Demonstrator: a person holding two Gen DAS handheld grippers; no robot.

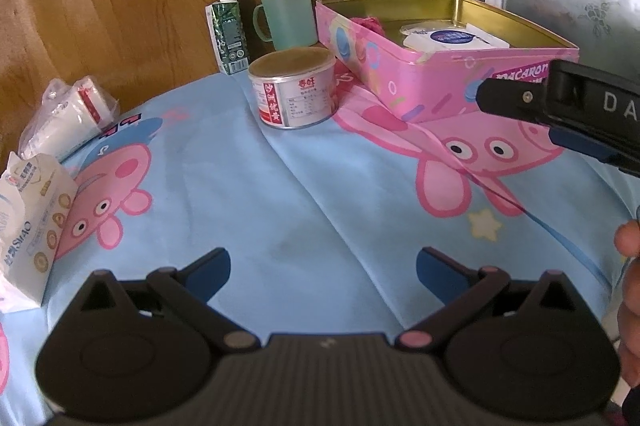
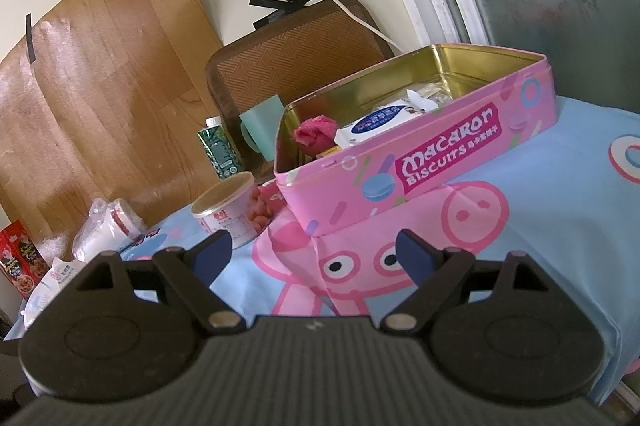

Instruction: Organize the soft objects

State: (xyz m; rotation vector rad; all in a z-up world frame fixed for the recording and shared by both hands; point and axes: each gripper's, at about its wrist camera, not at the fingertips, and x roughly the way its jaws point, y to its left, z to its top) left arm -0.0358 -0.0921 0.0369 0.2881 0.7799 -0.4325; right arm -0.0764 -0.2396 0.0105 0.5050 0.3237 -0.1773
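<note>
The pink tin (image 2: 440, 162) carried the words "MACARON BISCUITS" on its long side; in the left wrist view only "MACARON" showed, the rest covered by the right gripper (image 1: 560, 114), whose body bore the letters "DA" before the frame cut it off. The tin stood open on the blue cartoon-pig cloth (image 1: 320, 194), and inside it lay the soft things: a pink fluffy ball (image 2: 315, 131) near the left end and a white wipes pack (image 2: 380, 122) with a blue label too small to read, with further white packets behind that were hard to tell apart. The small can (image 1: 294, 88) beside the tin had red Chinese characters, not legible. A green carton (image 1: 228, 34) and a teal mug (image 1: 286, 18) stood behind it. At the left edge a tissue pack (image 1: 32, 226) was partly cut off, its print unreadable. The left gripper (image 1: 323, 272) was spread wide over bare cloth with nothing between its fingers. In its own view the right gripper (image 2: 316, 254) likewise stood released and empty, short of the tin.
</note>
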